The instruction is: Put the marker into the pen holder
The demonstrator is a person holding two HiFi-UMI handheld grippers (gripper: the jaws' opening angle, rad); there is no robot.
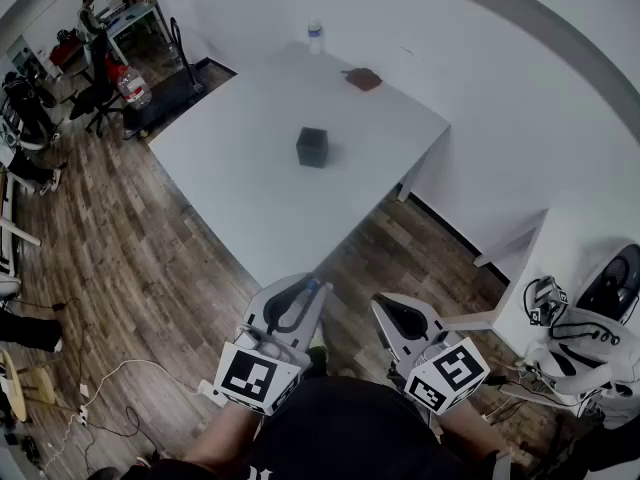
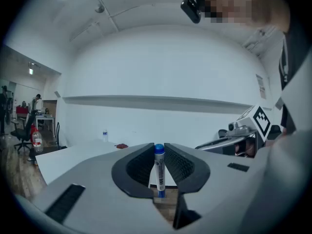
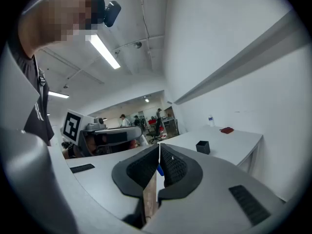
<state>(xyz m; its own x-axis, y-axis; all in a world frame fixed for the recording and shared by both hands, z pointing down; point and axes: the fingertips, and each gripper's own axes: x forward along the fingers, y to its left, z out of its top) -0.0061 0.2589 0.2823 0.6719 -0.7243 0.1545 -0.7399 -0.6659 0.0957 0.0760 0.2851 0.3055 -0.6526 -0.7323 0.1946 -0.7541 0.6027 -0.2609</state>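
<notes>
A white marker [image 2: 159, 172] with a blue cap stands upright between the jaws of my left gripper [image 2: 159, 150], which is shut on it. In the head view the left gripper [image 1: 305, 290] is low and near my body, short of the table's front edge, and the marker's blue tip [image 1: 313, 287] shows at its jaws. The black cube-shaped pen holder [image 1: 312, 147] stands in the middle of the white table [image 1: 240, 188], far ahead of both grippers. My right gripper [image 1: 385, 310] hangs beside the left one, with its jaws together and nothing held. The pen holder [image 3: 203, 147] also shows in the right gripper view.
A water bottle [image 1: 316, 36] and a small red object [image 1: 364, 79] lie at the table's far end. Wooden floor lies under and left of the table, with cables and office chairs [image 1: 100, 93] at the far left. White equipment [image 1: 590, 338] stands at the right.
</notes>
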